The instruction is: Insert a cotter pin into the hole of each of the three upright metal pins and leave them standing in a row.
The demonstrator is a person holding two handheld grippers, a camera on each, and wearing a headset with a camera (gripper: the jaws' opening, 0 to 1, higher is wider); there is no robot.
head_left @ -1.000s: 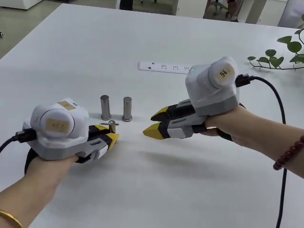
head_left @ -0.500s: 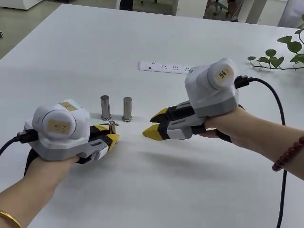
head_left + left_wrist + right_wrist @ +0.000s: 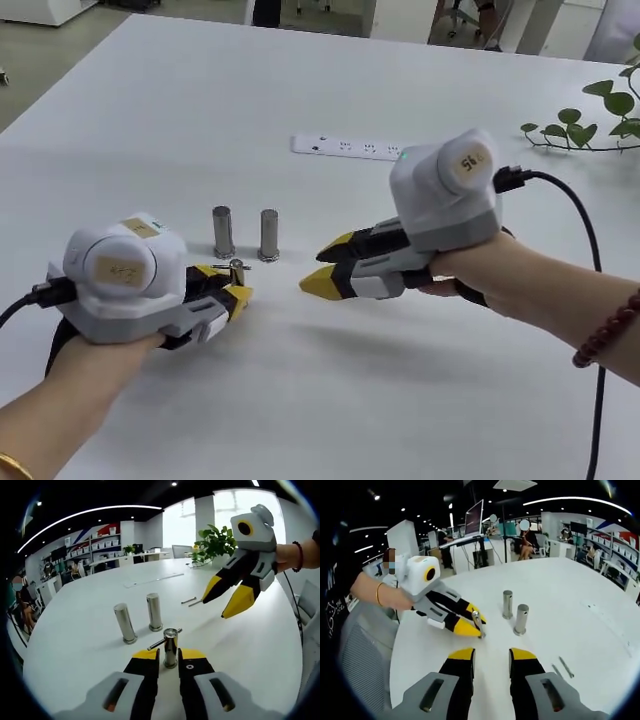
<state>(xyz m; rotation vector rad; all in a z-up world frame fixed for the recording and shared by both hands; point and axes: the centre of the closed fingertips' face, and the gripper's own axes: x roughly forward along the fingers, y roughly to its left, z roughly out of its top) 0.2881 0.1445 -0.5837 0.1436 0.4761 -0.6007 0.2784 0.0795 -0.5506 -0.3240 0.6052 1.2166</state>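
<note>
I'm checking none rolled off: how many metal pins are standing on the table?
3. The nearest pin stands gripped by the left gripper, a cotter pin through its hole. A second pin and a third pin stand side by side just beyond it, untouched.

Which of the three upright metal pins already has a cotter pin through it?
The nearest pin, between the left gripper's jaws: a cotter pin crosses near its top. The two far pins behind it carry none.
</note>
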